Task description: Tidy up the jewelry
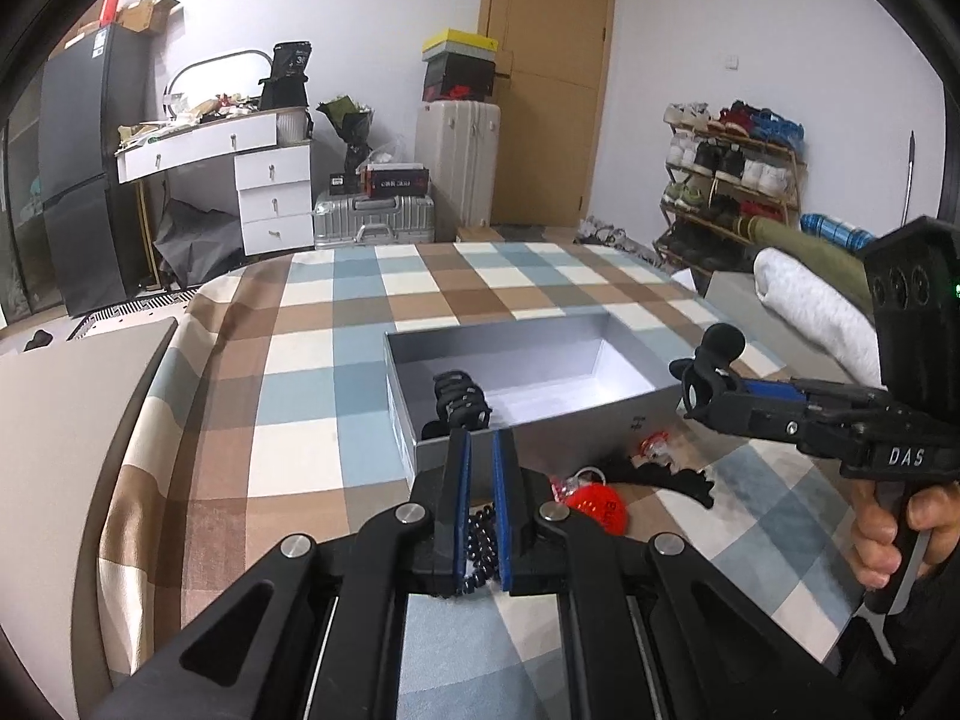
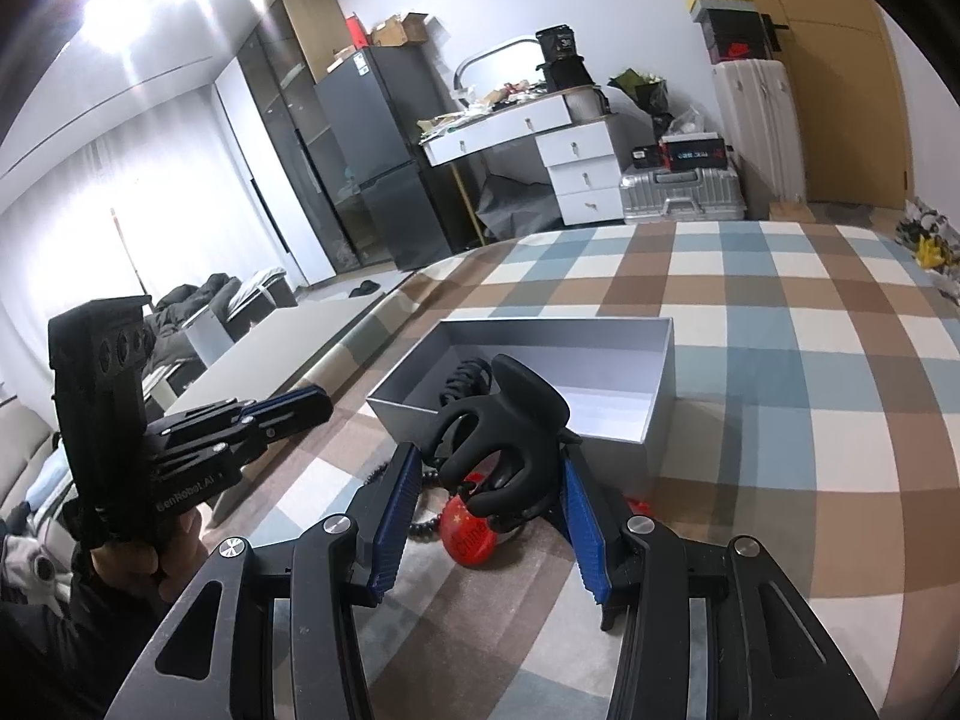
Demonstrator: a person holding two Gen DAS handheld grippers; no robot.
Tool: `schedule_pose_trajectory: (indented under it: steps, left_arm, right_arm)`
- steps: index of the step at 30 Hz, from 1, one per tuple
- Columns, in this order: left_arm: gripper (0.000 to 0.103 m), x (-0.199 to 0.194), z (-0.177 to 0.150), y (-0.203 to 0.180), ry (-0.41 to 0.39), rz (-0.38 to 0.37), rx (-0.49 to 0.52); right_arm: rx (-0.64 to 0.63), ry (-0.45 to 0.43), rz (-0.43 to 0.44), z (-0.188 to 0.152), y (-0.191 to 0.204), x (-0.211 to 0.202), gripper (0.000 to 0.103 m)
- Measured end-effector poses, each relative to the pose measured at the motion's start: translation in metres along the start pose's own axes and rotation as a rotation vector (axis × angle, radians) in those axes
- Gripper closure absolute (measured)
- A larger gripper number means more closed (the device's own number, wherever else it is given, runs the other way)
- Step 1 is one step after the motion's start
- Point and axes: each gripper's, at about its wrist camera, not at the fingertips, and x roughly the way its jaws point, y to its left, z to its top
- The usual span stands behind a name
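An open grey box (image 1: 540, 438) (image 2: 657, 420) sits on the checked cloth; a black hair claw (image 1: 459, 399) (image 2: 465, 381) lies inside it. My right gripper (image 2: 489, 462) is shut on another black hair claw (image 2: 510, 438) (image 1: 708, 369), held above the cloth just before the box's near corner. My left gripper (image 1: 481, 450) has its jaws nearly closed with nothing between the tips; a black bead bracelet (image 1: 483, 546) lies on the cloth under it. A red round badge (image 1: 597, 501) (image 2: 471, 531) and a black piece (image 1: 666, 477) lie beside it.
A small red and clear trinket (image 1: 654, 444) lies by the box front. A grey pad and white roll (image 1: 810, 306) sit at the right. Furniture, suitcases (image 1: 375, 219) and a shoe rack (image 1: 732, 180) stand behind the table.
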Motion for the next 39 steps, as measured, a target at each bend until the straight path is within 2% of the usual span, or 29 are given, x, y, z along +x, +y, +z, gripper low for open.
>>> schedule_pose_trajectory:
  steps: [6,8,9,10,11,12,15,18,19,20,21,22,27,34,36,39]
  left_arm:
    - [0.100,0.010,-0.006,0.009,0.071,0.008,-0.005]
    - [0.097,0.016,-0.010,0.013,0.107,0.033,-0.015]
    - [0.085,0.021,-0.012,0.014,0.131,0.049,-0.020]
    - [0.069,0.027,-0.015,0.016,0.163,0.066,-0.026]
    - [0.063,0.031,-0.018,0.018,0.183,0.089,-0.032]
    - [0.062,0.035,-0.021,0.019,0.187,0.112,-0.041]
    - [0.062,0.044,-0.026,0.019,0.241,0.137,-0.045]
    - [0.064,0.042,-0.027,0.017,0.251,0.139,-0.038]
    - [0.077,0.044,-0.029,0.016,0.275,0.134,-0.029]
    - [0.084,0.047,-0.031,0.015,0.300,0.138,-0.024]
    - [0.094,0.046,-0.031,0.013,0.294,0.145,-0.016]
    - [0.098,0.045,-0.032,0.012,0.296,0.137,-0.010]
    - [0.098,0.031,-0.026,0.008,0.234,0.112,-0.017]
    - [0.098,0.003,-0.006,0.003,0.078,0.086,-0.036]
    - [0.098,0.000,-0.001,0.004,0.045,0.087,-0.043]
    - [0.098,0.003,0.008,0.008,0.011,0.084,-0.067]
  right_arm:
    - [0.002,0.009,-0.002,-0.001,-0.001,0.001,0.057]
    - [0.001,0.012,-0.004,-0.001,-0.002,0.002,0.057]
    - [0.002,0.012,-0.005,-0.001,-0.002,0.002,0.057]
    - [0.002,0.015,-0.004,-0.002,-0.002,0.002,0.057]
    - [0.003,0.017,-0.003,-0.002,-0.002,0.003,0.057]
    - [0.004,0.019,-0.003,-0.002,-0.002,0.003,0.057]
    - [0.005,0.025,-0.004,-0.004,-0.002,0.003,0.057]
    - [0.007,0.027,-0.003,-0.004,-0.002,0.004,0.057]
    - [0.008,0.029,-0.002,-0.004,-0.002,0.004,0.057]
    - [0.009,0.031,-0.002,-0.004,-0.003,0.004,0.057]
    - [0.009,0.030,-0.003,-0.004,-0.003,0.004,0.057]
    - [0.008,0.030,-0.005,-0.004,-0.002,0.004,0.057]
    - [0.004,0.023,-0.007,-0.003,0.000,0.002,0.057]
    - [-0.005,-0.012,-0.028,0.001,0.002,-0.002,0.057]
    - [-0.005,-0.045,-0.046,0.002,0.001,-0.004,0.057]
    - [0.014,-0.048,-0.049,0.008,-0.002,0.000,0.057]
